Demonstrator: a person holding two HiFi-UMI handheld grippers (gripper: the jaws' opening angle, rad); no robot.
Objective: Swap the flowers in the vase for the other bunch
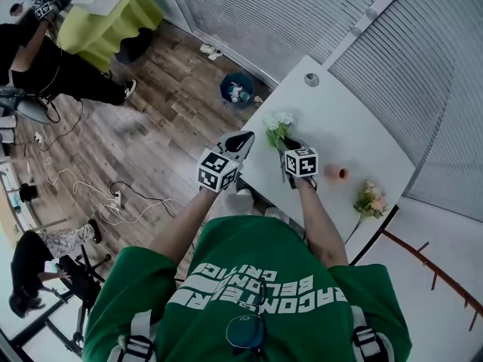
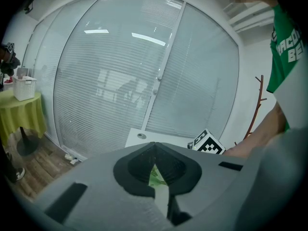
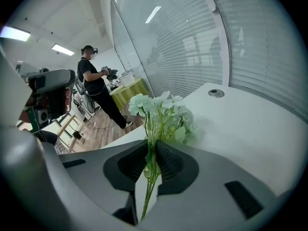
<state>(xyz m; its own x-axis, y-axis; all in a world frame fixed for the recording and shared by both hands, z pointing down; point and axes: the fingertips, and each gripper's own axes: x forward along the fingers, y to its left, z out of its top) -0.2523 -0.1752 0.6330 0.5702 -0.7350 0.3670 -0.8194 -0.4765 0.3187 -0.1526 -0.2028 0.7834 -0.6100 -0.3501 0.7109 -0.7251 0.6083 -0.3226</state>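
The person in the green shirt stands at the corner of the white table, a claw in each hand. The right gripper has its jaws pinched tight on the thin green stems of the white bunch, the stems running down between the ribbed pads and the pale blooms standing up just past the tips. From above, that bunch is over the near part of the table, close to its left edge. The left gripper hangs just beside the flowers, off the table edge over the wooden floor, its jaws brought together at the tips and gripping nothing. In the left gripper view a sliver of green shows through the small gap behind those tips, and I can't tell whether it is a leaf of the bunch or something further off. The small orange-brown vase sits on the table to the right of the right hand, apart from both bunches. The pink bunch lies flat near the table's right edge, its stem pointing back towards the person. Across the room a person in black stands by a table with a yellow-green cloth.
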